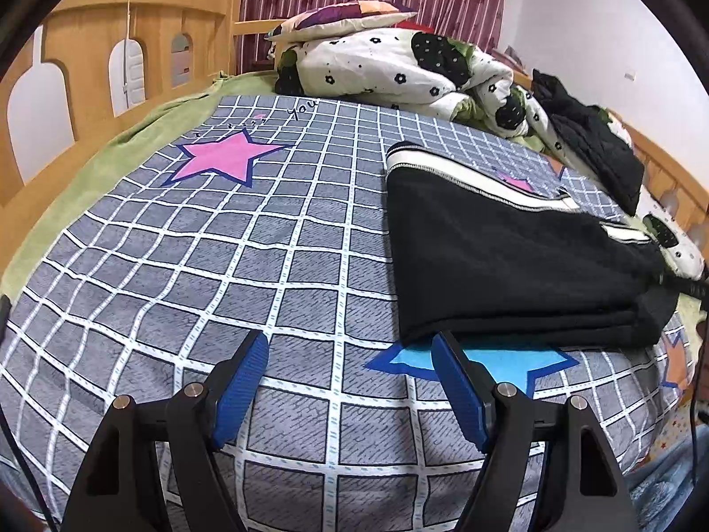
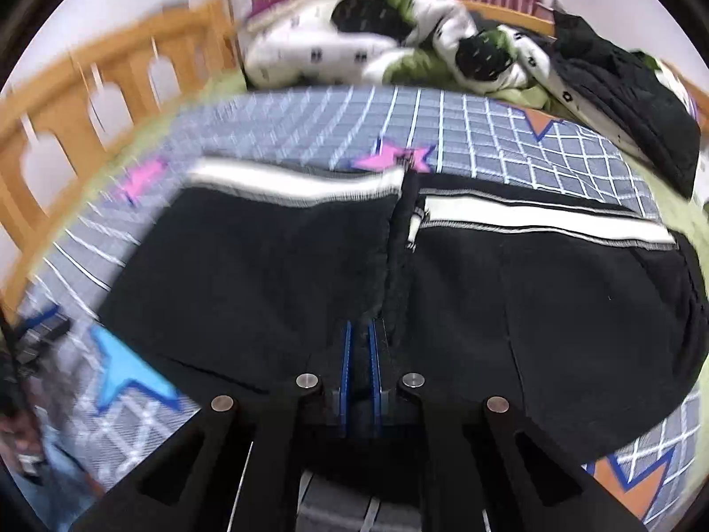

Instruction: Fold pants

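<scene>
Now: black pants [image 2: 443,292] lying folded on bed [image 1: 221,266]; right gripper [image 2: 361,354] jaws pinching near edge of cloth; left gripper [image 1: 350,381] jaws gaping, holding nothing. Lifting evenly, keeping layers together, seems wise.

We see the pants [image 1: 509,261] lying folded on the bed sheet [image 1: 221,257], to the right in the left wrist view, with the left gripper [image 1: 350,381] just before their near-left corner — apart from them. Behind the pants, at the far end of the bed, a quilt [image 1: 399,71] is bunched with a pillow [image 1: 341,20] on top, and a jacket [image 1: 594,137] lies to its right. The bed rail [image 1: 88,66] runs along the left. In the right wrist view our right gripper [image 2: 361,346] sits at the pants' near edge — cloth between its fingers.
</scene>
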`<control>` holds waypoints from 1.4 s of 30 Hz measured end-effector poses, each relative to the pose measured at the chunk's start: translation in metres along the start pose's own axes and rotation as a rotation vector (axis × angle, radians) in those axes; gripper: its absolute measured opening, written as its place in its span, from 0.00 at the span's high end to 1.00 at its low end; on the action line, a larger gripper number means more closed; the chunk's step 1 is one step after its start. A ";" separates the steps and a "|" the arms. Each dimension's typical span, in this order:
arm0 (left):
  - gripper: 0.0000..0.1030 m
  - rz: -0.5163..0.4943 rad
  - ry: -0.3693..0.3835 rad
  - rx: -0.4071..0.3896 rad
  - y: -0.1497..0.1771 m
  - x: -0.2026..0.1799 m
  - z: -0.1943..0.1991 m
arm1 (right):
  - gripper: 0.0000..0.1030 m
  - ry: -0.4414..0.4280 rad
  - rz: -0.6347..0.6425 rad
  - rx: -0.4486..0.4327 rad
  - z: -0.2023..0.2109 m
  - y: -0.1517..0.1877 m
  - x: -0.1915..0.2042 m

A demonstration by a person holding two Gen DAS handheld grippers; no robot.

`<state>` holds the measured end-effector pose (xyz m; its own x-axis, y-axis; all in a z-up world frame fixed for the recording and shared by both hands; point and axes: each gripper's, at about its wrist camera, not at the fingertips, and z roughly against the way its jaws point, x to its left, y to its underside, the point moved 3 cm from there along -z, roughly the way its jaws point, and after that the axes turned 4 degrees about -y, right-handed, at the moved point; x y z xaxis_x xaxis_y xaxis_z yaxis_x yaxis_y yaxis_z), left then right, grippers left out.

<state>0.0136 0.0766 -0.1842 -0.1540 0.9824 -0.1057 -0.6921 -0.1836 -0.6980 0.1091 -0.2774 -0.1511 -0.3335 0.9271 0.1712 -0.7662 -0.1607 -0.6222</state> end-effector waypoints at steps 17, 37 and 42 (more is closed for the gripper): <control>0.28 0.022 0.193 0.022 -0.013 -0.011 -0.019 | 0.58 0.106 -0.012 0.152 -0.059 0.012 -0.003; 0.30 -0.038 0.106 0.143 -0.031 -0.042 -0.025 | 0.45 0.143 -0.300 -0.180 0.088 0.052 -0.100; 0.30 -0.020 0.132 0.118 -0.058 -0.047 -0.029 | 0.41 0.212 -0.464 -0.207 0.101 0.065 -0.168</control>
<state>0.0815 0.0424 -0.1597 -0.0503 0.9805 -0.1902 -0.7734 -0.1587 -0.6137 0.0600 -0.4774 -0.1432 0.1481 0.9361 0.3190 -0.6751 0.3314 -0.6591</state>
